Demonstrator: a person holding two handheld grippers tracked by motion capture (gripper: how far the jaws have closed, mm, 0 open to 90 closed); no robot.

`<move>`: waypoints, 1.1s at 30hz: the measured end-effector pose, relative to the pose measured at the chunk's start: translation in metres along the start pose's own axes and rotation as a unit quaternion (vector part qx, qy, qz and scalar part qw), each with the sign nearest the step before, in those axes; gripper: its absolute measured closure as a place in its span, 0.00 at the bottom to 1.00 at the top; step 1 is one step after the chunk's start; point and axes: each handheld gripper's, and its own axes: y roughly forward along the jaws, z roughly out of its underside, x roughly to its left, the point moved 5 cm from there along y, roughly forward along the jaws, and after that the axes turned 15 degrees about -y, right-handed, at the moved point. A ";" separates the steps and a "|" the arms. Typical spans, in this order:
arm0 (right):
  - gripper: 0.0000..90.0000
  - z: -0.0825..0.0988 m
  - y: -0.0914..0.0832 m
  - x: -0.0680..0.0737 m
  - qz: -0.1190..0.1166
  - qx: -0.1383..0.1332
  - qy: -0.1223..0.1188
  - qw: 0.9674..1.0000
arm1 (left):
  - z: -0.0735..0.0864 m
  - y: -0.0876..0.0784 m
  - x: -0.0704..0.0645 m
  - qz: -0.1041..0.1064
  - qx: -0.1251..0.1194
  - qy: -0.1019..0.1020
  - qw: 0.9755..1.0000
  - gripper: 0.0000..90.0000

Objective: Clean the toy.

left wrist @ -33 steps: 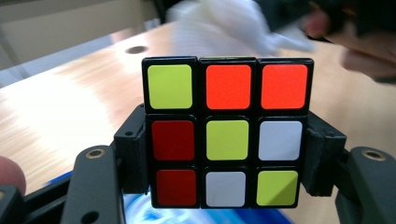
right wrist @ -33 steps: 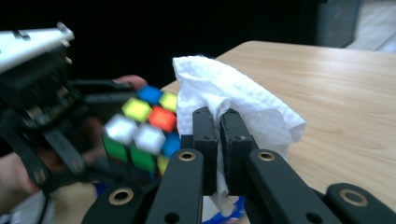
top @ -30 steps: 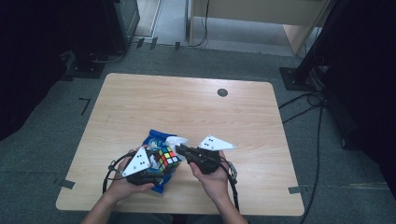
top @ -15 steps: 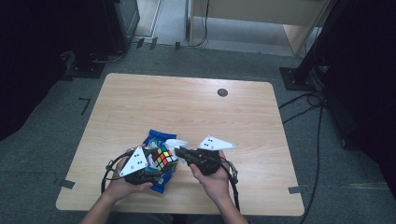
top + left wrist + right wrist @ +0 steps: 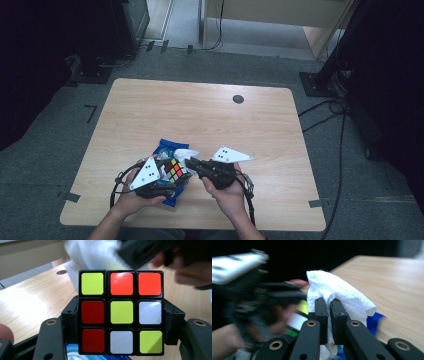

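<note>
A Rubik's cube (image 5: 121, 312) with yellow, red, orange and white stickers is clamped between the jaws of my left gripper (image 5: 121, 322). From above, the cube (image 5: 175, 171) sits near the table's front edge, with the left gripper (image 5: 167, 179) under a grey plate. My right gripper (image 5: 329, 312) is shut on a white tissue (image 5: 342, 293). In the high view the right gripper (image 5: 192, 163) holds the tissue (image 5: 184, 154) right beside the cube's far side. A blue packet (image 5: 165, 147) lies under both.
The wooden table (image 5: 200, 115) stretches away beyond the hands, with a small dark round grommet (image 5: 238, 99) near its far edge. Cables (image 5: 247, 192) trail from both grippers toward the person. Dark stands and cables surround the table on the floor.
Both hands stay almost in place. The tissue in the right gripper shifts slightly against the cube.
</note>
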 end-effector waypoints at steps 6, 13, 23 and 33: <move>0.96 0.005 -0.003 -0.009 0.017 0.011 -0.016 1.000 | -0.006 -0.011 0.006 0.006 -0.021 -0.015 1.000 0.38; 0.84 0.044 -0.015 -0.063 0.156 0.071 0.039 0.984 | -0.006 -0.012 0.020 -0.031 -0.036 -0.042 0.998 0.38; 0.25 -0.003 -0.006 -0.014 0.074 -0.017 0.113 0.991 | -0.006 -0.005 0.018 -0.054 -0.053 -0.052 0.996 0.38; 0.29 0.009 0.020 0.001 0.059 0.028 0.167 0.984 | -0.006 0.002 -0.003 -0.051 -0.064 -0.019 0.996 0.38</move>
